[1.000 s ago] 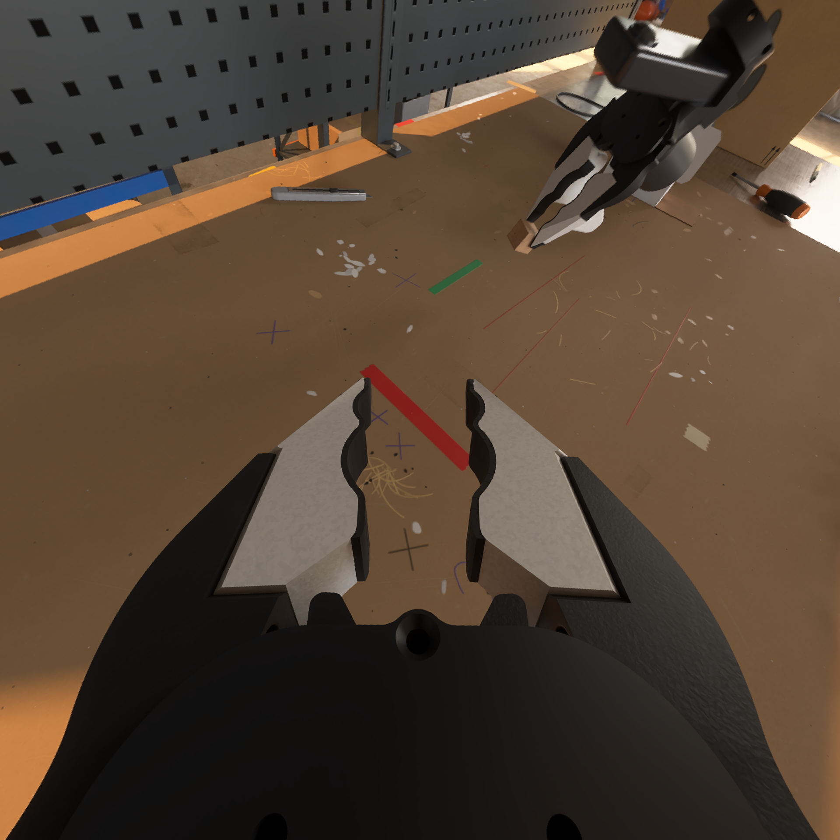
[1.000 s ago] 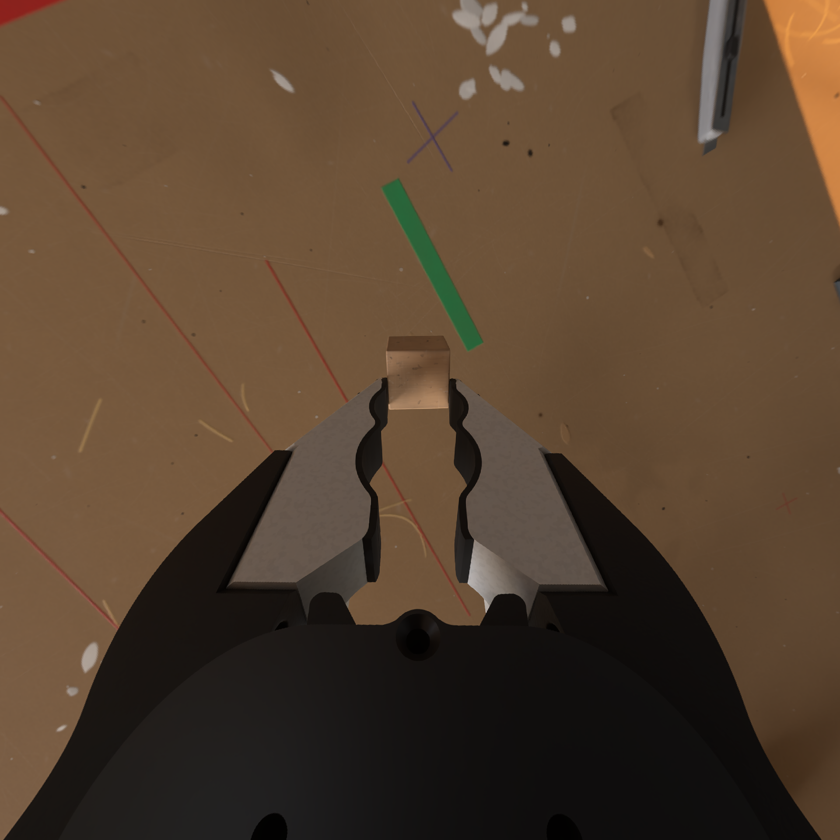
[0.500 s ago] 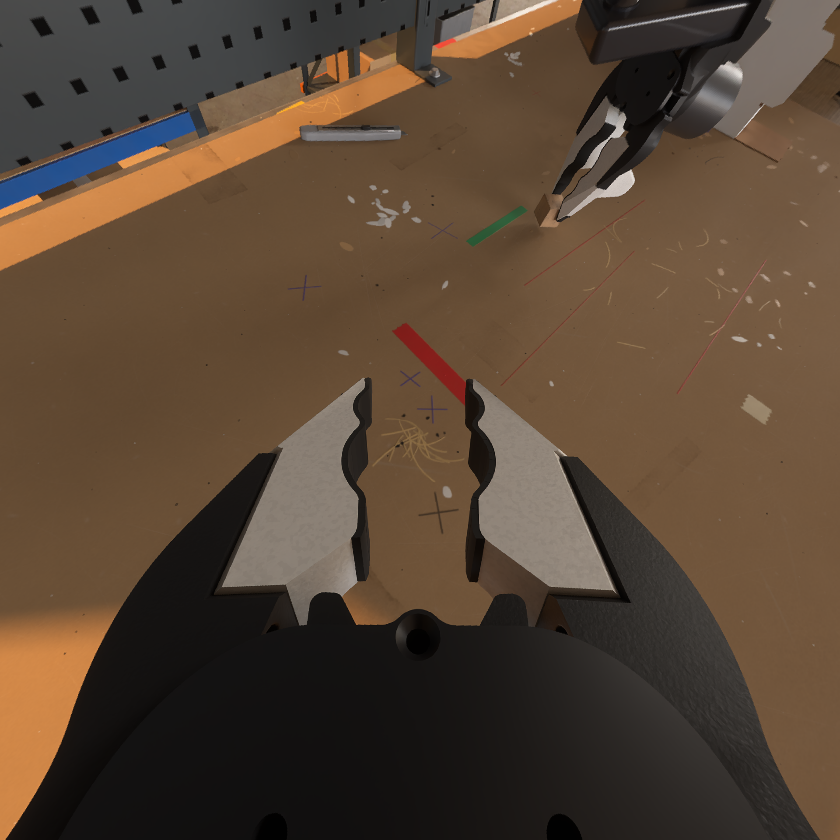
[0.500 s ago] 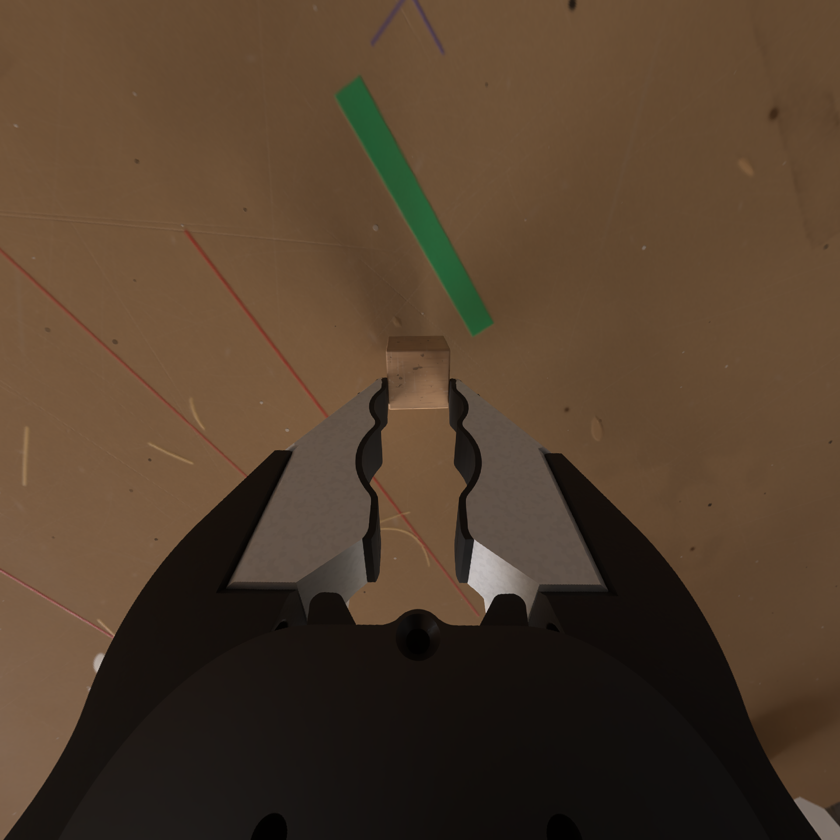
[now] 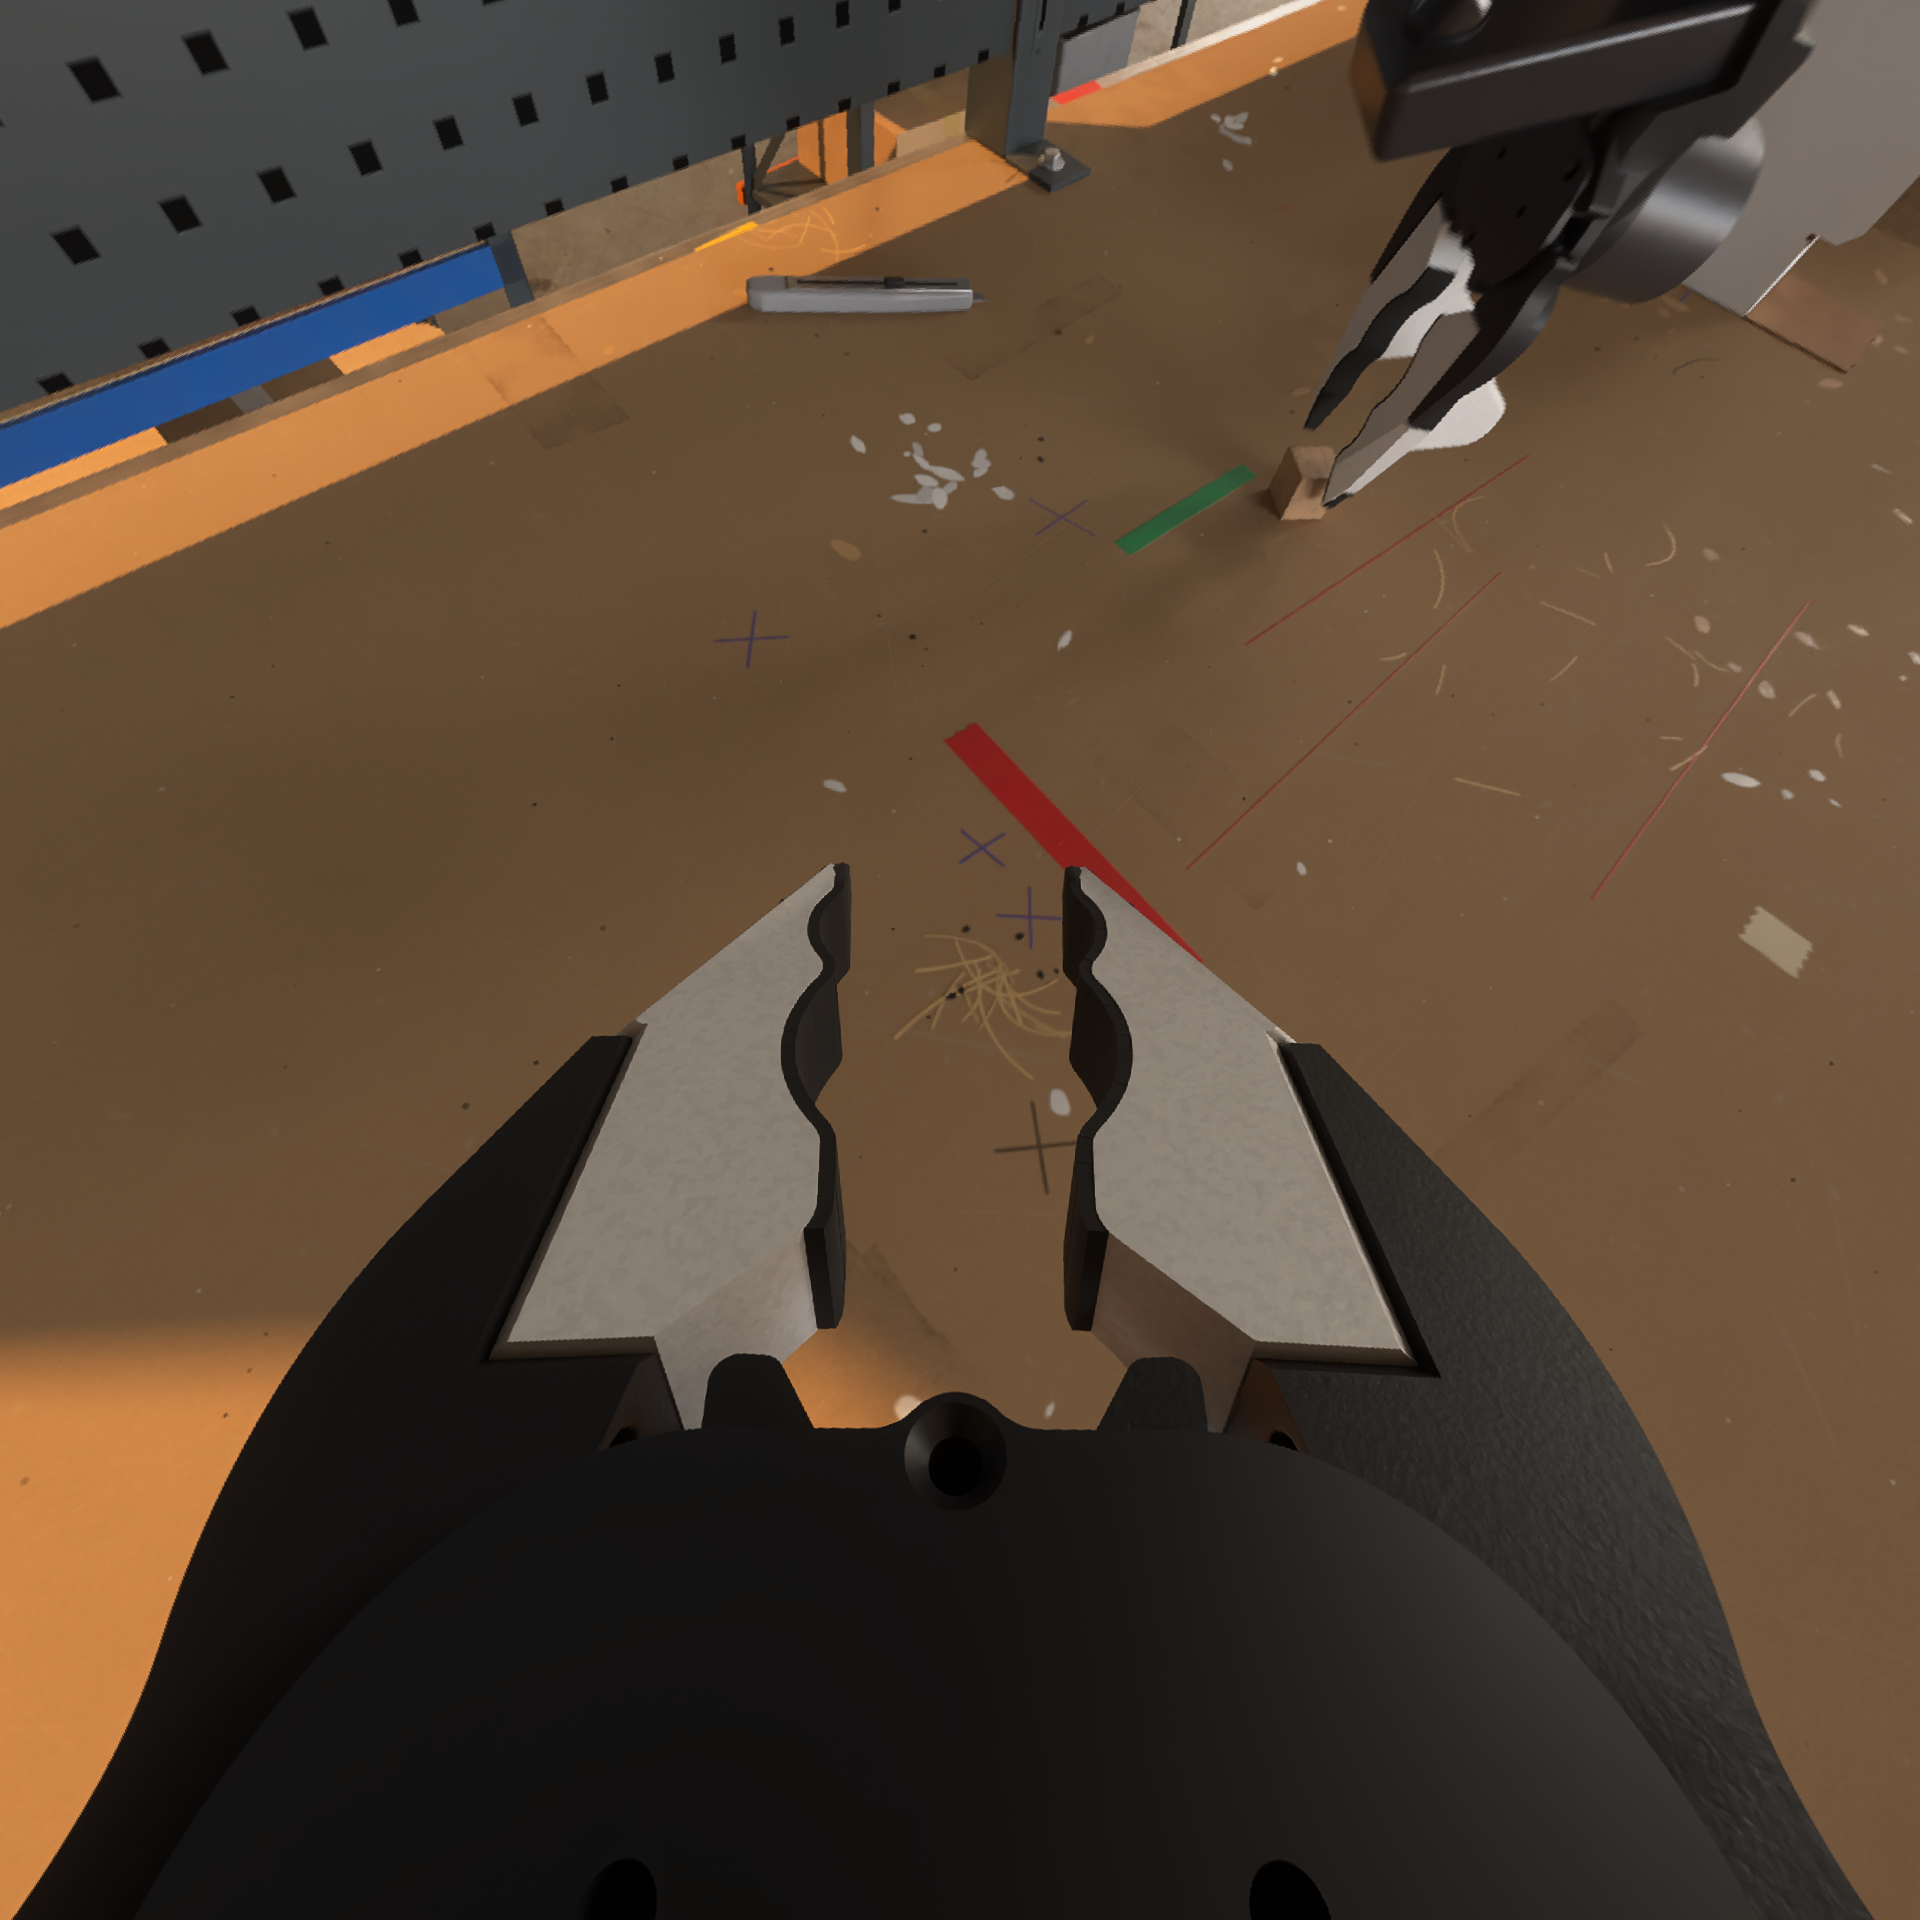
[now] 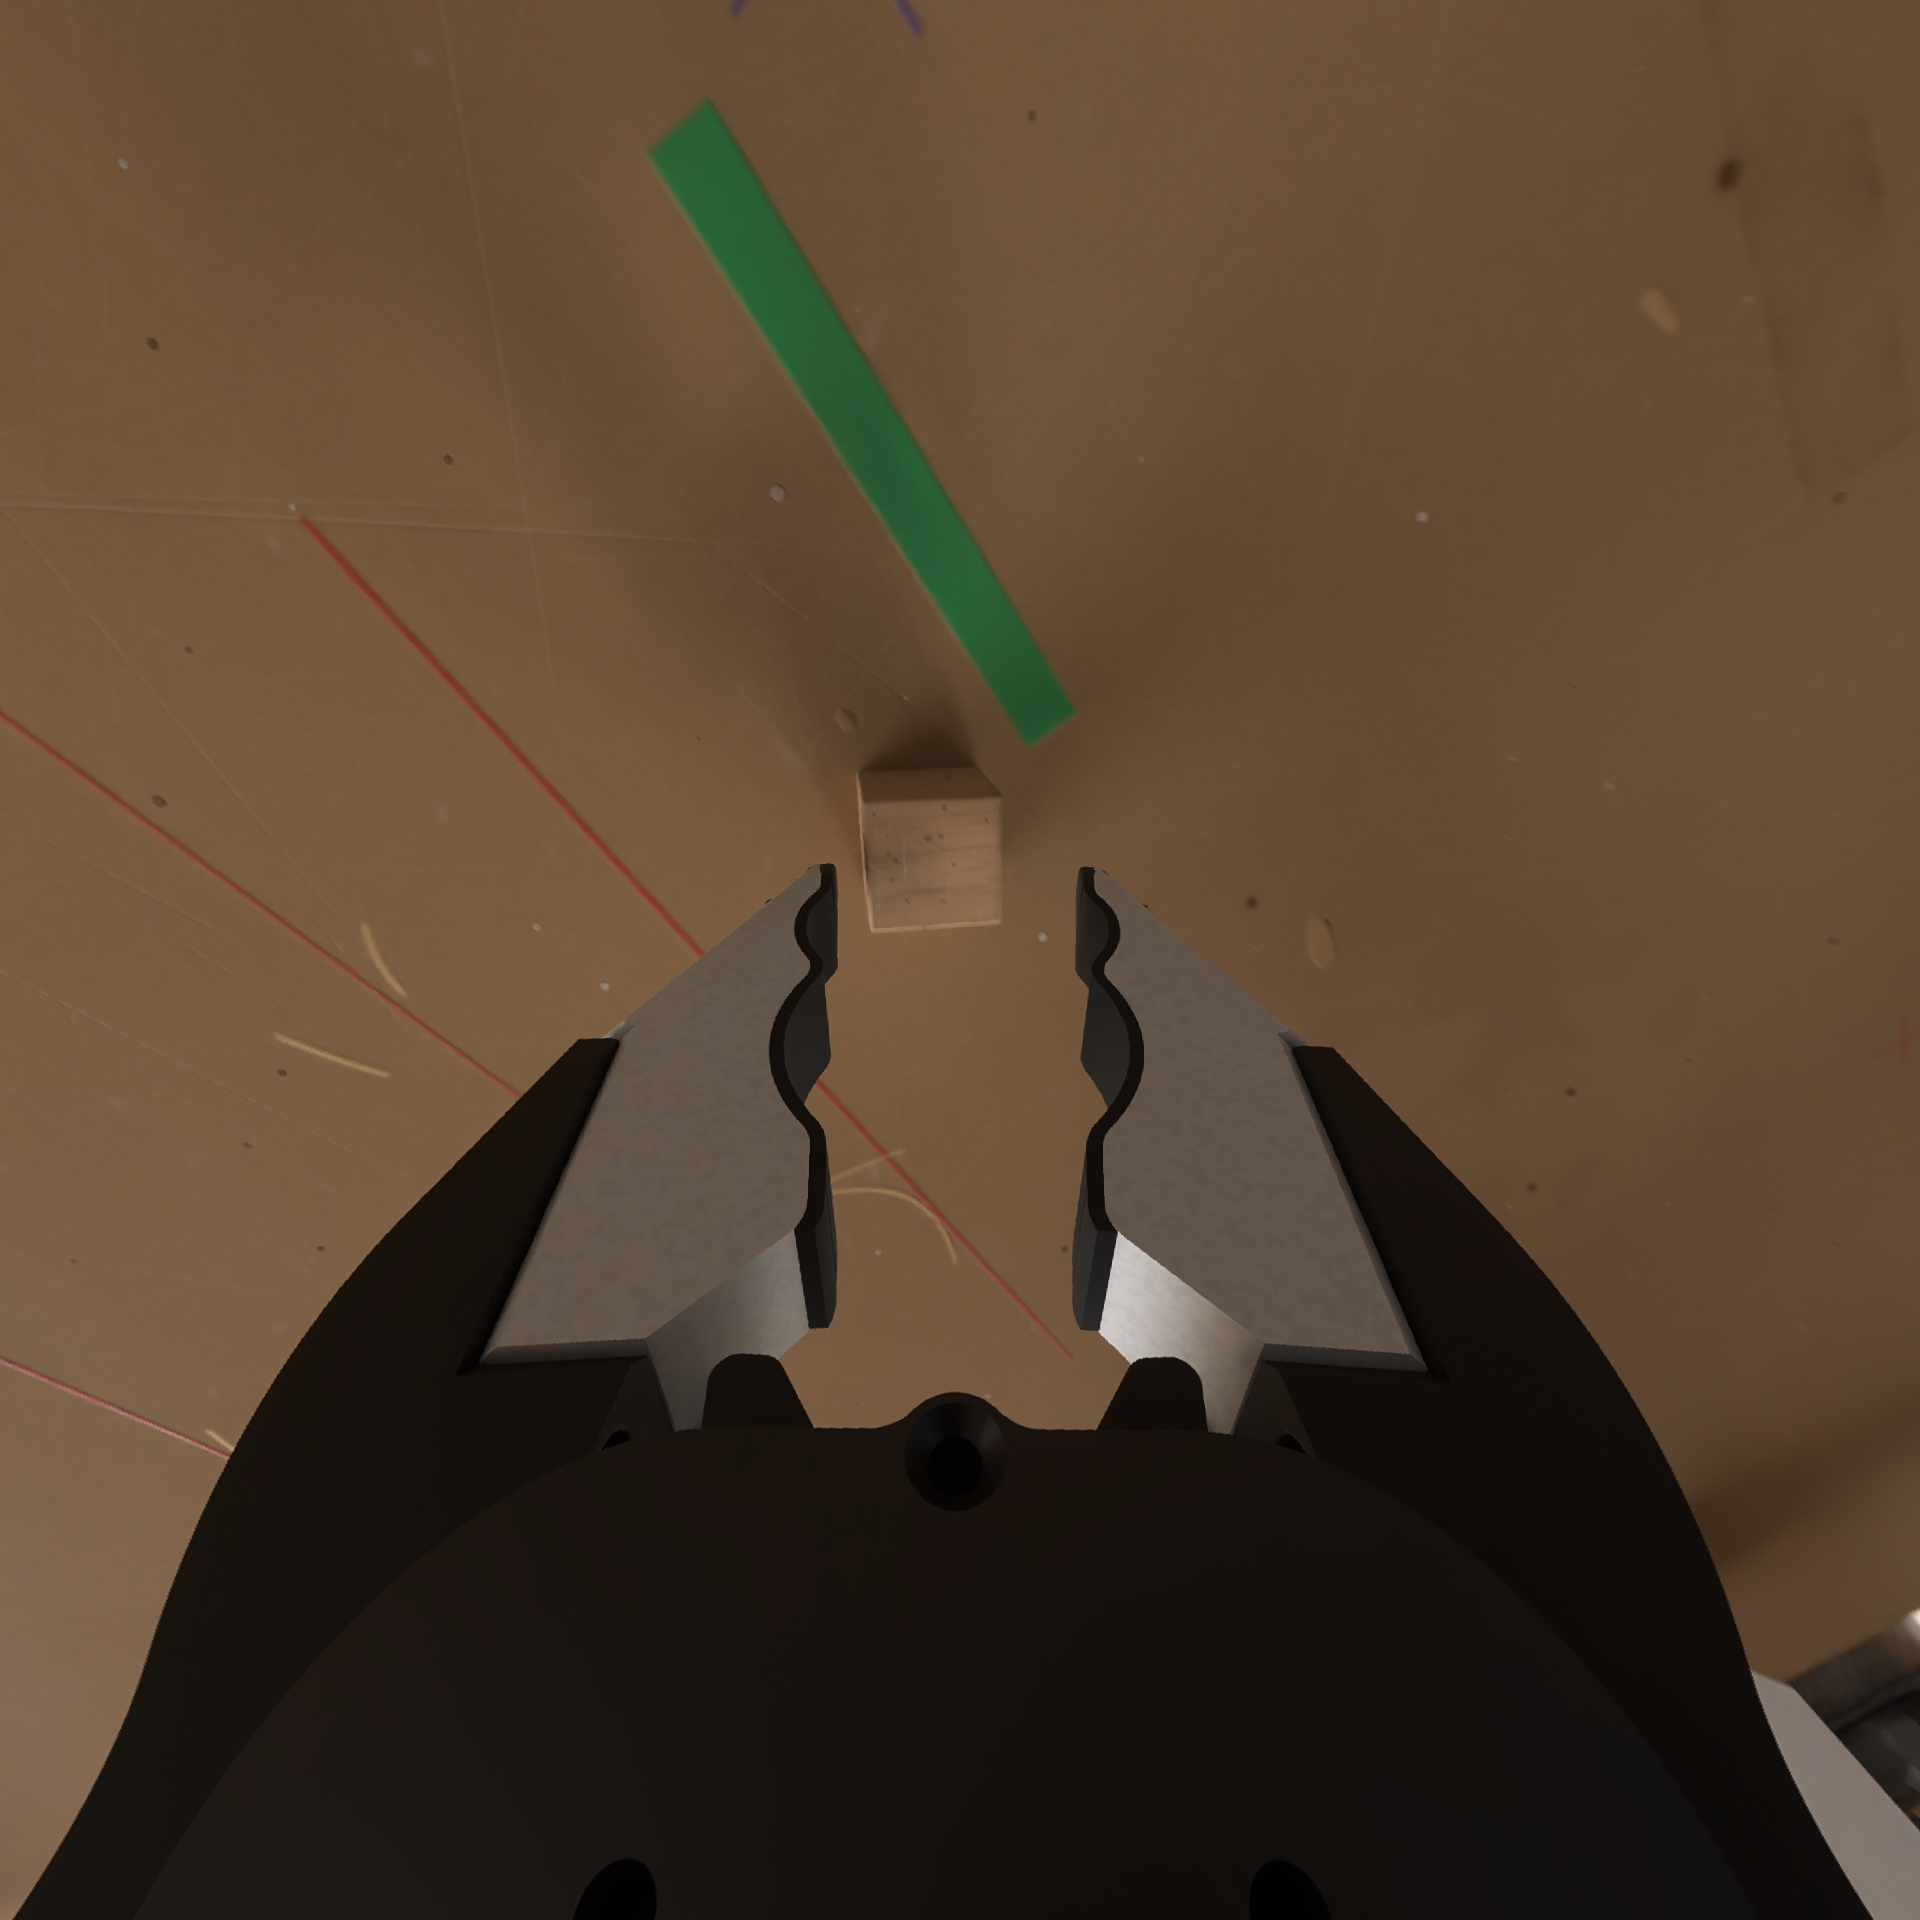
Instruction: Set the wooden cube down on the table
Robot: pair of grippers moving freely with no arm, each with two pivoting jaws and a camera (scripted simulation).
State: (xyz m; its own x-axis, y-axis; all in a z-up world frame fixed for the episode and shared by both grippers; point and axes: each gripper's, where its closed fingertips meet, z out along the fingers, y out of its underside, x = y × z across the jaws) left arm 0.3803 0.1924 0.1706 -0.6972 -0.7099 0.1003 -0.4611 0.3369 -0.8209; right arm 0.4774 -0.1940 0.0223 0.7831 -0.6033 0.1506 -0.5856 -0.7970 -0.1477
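Left wrist view, far left: a dark grey pegboard panel [image 5: 416, 125] stands along the back edge of the table [image 5: 312, 831], with a blue bar [image 5: 249, 364] at its foot. A grey utility knife [image 5: 862, 295] lies flat on the table near that edge, well apart from everything else. Toward the centre, white flakes [image 5: 935, 473] are scattered, and a red tape strip [image 5: 1023, 800] runs diagonally, its near end hidden behind a fingertip. The left gripper [image 5: 954, 883] hangs above the table, its fingers apart with nothing between them; a tuft of pale shavings [image 5: 987, 992] lies on the surface in the gap.

Further right, a green tape strip [image 5: 1184, 509] lies flat. The wooden cube [image 5: 1299, 483] sits on the table just beside the strip's right end. The right gripper [image 5: 1325, 452] points steeply down at it.

Right wrist view: the green tape strip [image 6: 862, 416] runs diagonally above the wooden cube [image 6: 932, 852], near but not touching. The cube rests on the table [image 6: 1455, 623], casting a small shadow. The right gripper [image 6: 956, 883] has its fingers spread wider than the cube; a gap shows on each side, narrower on the left. Thin red lines [image 6: 499, 727] cross the surface to the left.
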